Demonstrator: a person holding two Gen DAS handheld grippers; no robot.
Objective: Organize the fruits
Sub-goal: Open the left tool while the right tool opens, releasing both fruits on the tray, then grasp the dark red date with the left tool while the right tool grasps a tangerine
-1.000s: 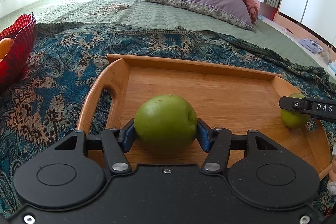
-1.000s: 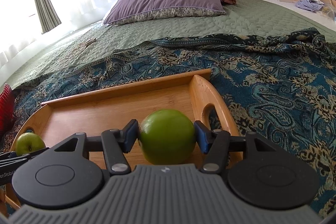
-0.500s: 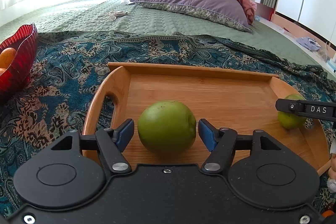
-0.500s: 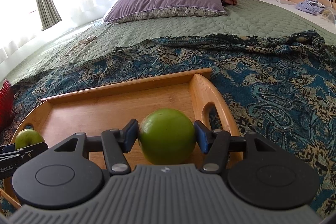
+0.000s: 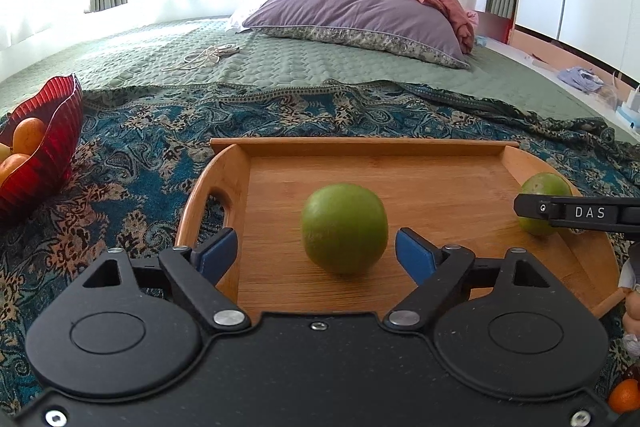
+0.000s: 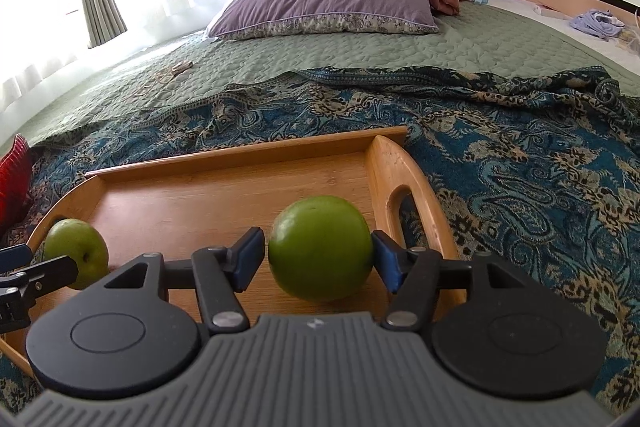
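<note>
A wooden tray (image 5: 400, 147) lies on a patterned blue cloth. A green fruit (image 5: 344, 227) rests on the tray's left part. My left gripper (image 5: 316, 253) is open, its blue pads well apart on either side of that fruit, not touching it. A second green fruit (image 6: 320, 247) sits on the tray's (image 6: 240, 155) right part between my right gripper's (image 6: 320, 259) blue pads; a small gap shows at the left pad, the right pad is near or touching. The first fruit also shows in the right wrist view (image 6: 76, 247), the second in the left wrist view (image 5: 544, 187).
A red glass bowl (image 5: 52, 147) with orange fruits stands on the cloth at the far left. A small orange fruit (image 5: 624, 395) lies at the lower right edge. A purple pillow (image 5: 360, 11) and a pink blanket lie at the bed's far end.
My left gripper opened, let go of its green fruit on the tray and drew back. My right gripper's pads have eased slightly apart around the other fruit.
</note>
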